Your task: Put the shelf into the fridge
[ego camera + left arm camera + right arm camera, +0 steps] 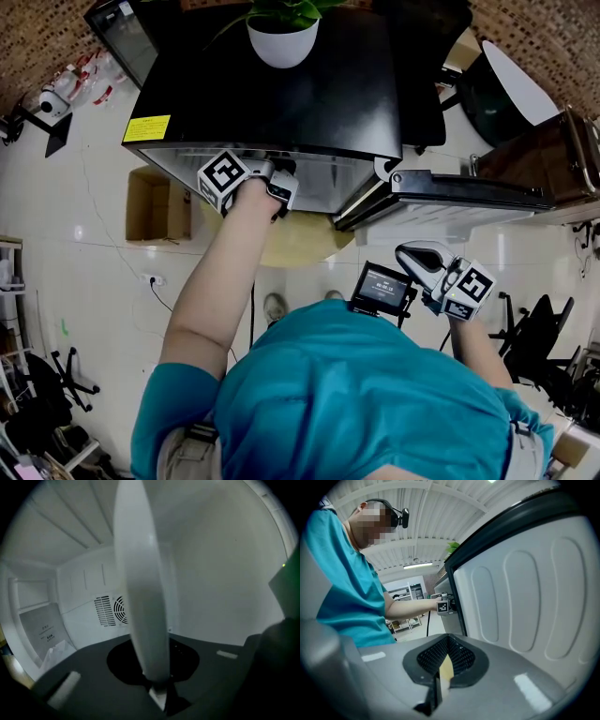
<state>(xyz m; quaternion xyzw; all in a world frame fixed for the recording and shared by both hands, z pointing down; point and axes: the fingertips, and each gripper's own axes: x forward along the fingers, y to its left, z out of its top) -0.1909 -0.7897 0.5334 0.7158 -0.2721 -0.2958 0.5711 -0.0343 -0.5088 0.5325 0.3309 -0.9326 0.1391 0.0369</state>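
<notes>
The black fridge (281,94) is seen from above with its door (469,192) swung open to the right. My left gripper (278,185) reaches into the fridge opening. In the left gripper view it (157,686) is shut on the white shelf (140,588), which shows edge-on, rising from the jaws inside the white fridge compartment. My right gripper (419,259) hangs outside, below the open door, shut with nothing in it. In the right gripper view its jaws (443,677) point along the door's white inner liner (525,597), and the left gripper (443,605) shows at the fridge's edge.
A fan vent (112,610) is in the fridge's back wall and a bagged leaflet (44,630) leans at its left. A white plant pot (281,37) stands on the fridge top. A cardboard box (157,204) lies on the floor to the left. A small screen device (382,286) sits by my right arm.
</notes>
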